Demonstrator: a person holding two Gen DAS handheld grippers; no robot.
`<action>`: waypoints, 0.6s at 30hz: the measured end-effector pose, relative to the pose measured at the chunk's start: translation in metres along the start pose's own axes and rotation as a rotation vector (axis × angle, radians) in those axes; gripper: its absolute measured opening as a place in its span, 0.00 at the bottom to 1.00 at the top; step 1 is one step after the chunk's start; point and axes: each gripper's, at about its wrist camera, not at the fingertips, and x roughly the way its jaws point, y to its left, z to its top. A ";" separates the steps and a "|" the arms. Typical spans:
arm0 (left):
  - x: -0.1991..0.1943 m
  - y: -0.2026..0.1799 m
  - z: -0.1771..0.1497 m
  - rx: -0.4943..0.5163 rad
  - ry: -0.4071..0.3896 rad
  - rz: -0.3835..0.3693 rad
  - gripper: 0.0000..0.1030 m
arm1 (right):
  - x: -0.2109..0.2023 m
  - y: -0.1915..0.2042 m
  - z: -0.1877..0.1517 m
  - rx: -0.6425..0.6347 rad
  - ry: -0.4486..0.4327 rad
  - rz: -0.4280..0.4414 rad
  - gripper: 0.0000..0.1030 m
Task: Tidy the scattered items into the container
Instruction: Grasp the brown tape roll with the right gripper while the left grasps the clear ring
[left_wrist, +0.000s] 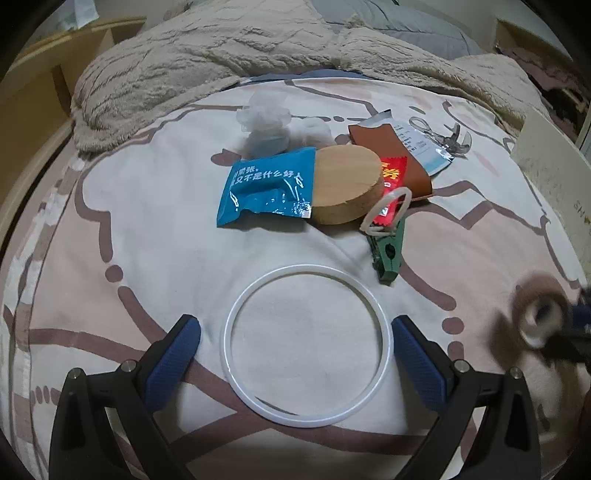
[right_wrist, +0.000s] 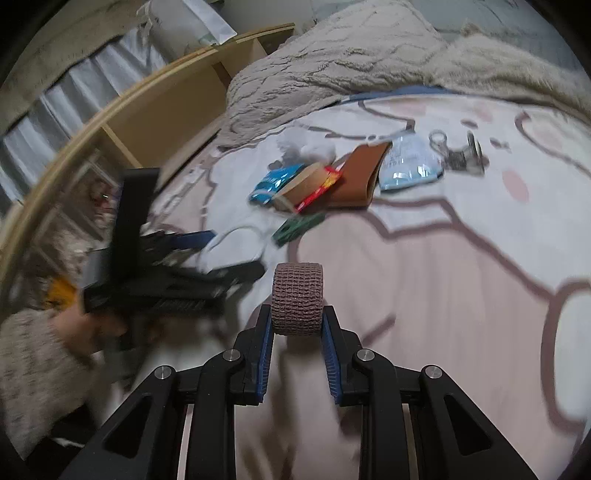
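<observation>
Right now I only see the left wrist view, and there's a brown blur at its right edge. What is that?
Observer: It's a brown woven bandage roll, clamped between the fingers of the right gripper.
Visitor: And what carries the left gripper I'm looking along?
Observer: A person's hand in a speckled knit sleeve holds the left gripper from behind.

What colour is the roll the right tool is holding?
Brown, with a woven grid texture: the bandage roll. Clearest in the right wrist view.
</observation>
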 end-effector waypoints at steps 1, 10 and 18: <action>0.001 -0.002 0.000 0.004 0.001 0.009 1.00 | -0.004 -0.001 -0.004 0.012 0.005 0.011 0.25; 0.001 -0.007 -0.007 0.016 -0.051 0.042 1.00 | -0.027 -0.032 -0.035 0.115 0.022 -0.074 0.25; 0.000 -0.010 -0.007 0.034 -0.067 0.054 0.97 | -0.034 -0.047 -0.044 0.112 -0.013 -0.143 0.31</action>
